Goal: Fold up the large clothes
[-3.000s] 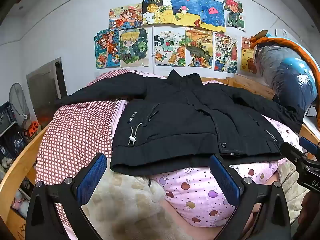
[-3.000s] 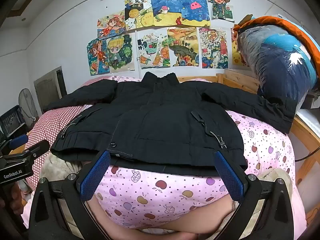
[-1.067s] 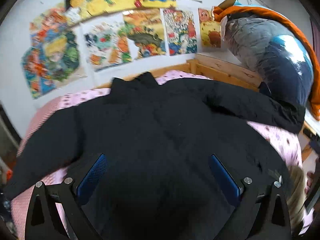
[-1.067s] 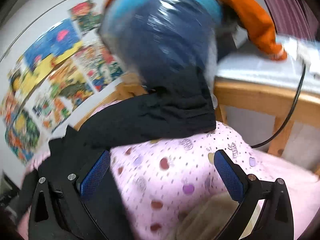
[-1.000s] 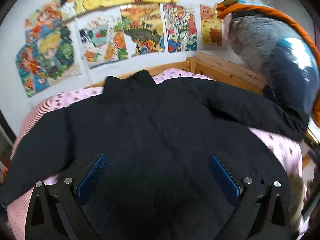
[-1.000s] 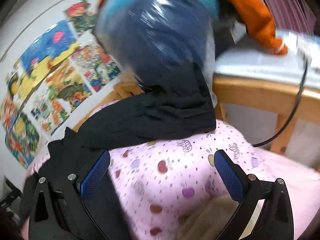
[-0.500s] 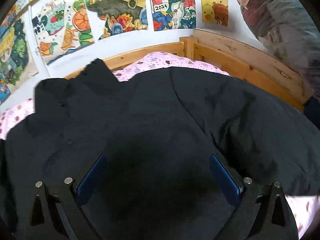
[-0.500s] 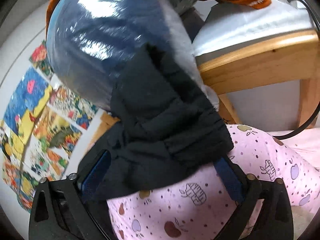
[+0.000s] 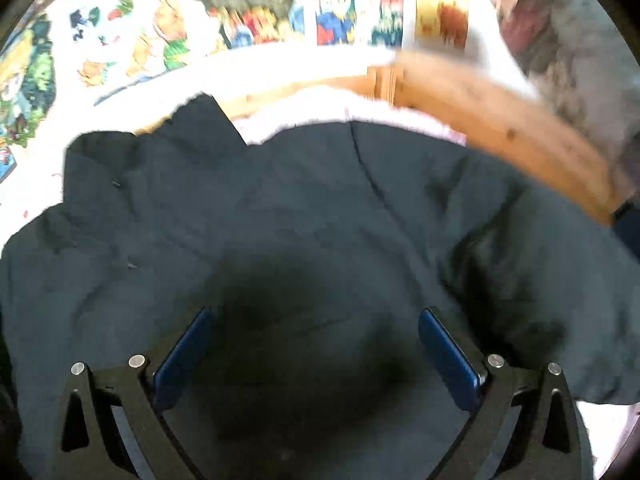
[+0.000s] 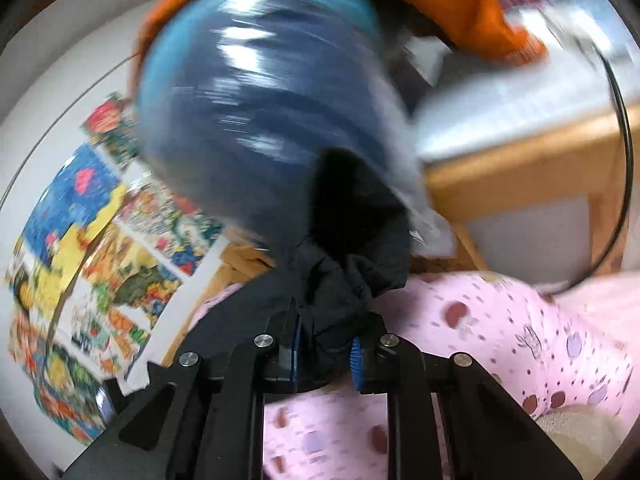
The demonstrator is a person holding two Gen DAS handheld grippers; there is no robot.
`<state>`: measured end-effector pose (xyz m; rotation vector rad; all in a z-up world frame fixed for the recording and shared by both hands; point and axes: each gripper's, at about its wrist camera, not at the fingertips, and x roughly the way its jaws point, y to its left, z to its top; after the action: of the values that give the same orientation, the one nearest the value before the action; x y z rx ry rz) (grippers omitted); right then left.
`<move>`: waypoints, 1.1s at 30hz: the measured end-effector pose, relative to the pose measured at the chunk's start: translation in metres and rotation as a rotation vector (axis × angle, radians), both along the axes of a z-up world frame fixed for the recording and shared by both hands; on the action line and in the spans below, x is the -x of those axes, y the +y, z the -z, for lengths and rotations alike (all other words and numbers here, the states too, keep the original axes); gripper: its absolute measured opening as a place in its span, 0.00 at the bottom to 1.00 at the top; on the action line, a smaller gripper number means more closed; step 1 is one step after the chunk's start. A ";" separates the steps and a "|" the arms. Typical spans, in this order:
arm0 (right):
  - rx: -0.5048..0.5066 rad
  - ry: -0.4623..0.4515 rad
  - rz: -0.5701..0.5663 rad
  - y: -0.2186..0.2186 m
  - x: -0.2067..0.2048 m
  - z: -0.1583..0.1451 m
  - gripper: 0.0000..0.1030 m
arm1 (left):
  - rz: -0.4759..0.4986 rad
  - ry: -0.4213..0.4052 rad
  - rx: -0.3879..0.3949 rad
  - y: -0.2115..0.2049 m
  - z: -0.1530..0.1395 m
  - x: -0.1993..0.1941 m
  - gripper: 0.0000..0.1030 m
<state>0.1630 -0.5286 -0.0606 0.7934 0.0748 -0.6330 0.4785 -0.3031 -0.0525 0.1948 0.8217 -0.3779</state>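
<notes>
A black jacket [image 9: 320, 220] lies spread across the pink bed [image 10: 500, 340], its collar toward 11 o'clock in the left view. The left claw [image 9: 314, 352] hovers over it, spread wide, while the right claw [image 10: 324, 354] pinches the sleeve cuff [image 10: 352, 264].

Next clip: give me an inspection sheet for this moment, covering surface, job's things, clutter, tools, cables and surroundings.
Surface: bed with pink fruit-print cover, wooden frame.
Job's things: black jacket spread flat, collar toward the wall; its sleeve cuff bunched at the bed's edge.
Clutter: big blue plastic-wrapped bundle with an orange cloth over it, behind the cuff.
Tools: left tool open, low over the jacket body, gripping nothing; right tool shut on the sleeve cuff.
Cables: one black cable hanging by the neighbouring wooden furniture.
Surroundings: white wall with colourful drawings; both views motion-blurred.
</notes>
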 end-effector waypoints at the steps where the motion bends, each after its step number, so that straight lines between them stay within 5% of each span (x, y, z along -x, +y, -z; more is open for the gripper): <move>1: 0.062 0.003 -0.029 0.011 -0.006 -0.016 0.17 | 0.003 -0.016 0.020 0.009 -0.013 0.008 1.00; 9: 0.402 -0.015 -0.426 0.108 -0.059 -0.124 0.16 | -0.019 -0.052 0.149 0.118 -0.089 0.066 1.00; 16: 0.581 0.057 -0.786 0.223 -0.107 -0.154 0.16 | -0.137 -0.058 0.272 0.243 -0.107 0.111 1.00; 24: 0.683 0.264 -1.074 0.335 -0.131 -0.107 0.17 | -0.241 -0.047 0.405 0.339 -0.085 0.154 1.00; 27: 0.681 0.316 -1.194 0.360 -0.142 -0.084 0.41 | -0.263 -0.024 0.445 0.357 -0.070 0.155 1.00; 29: 0.610 0.337 -1.318 0.370 -0.139 -0.067 0.71 | -0.269 0.007 0.495 0.368 -0.058 0.151 1.00; 33: 0.563 0.371 -1.399 0.370 -0.116 -0.045 0.72 | -0.253 0.072 0.558 0.375 -0.032 0.140 0.99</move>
<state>0.2789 -0.1588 -0.0152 -0.0503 0.6910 0.5423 0.3388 0.0721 -0.0205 -0.4412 0.7709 -0.3624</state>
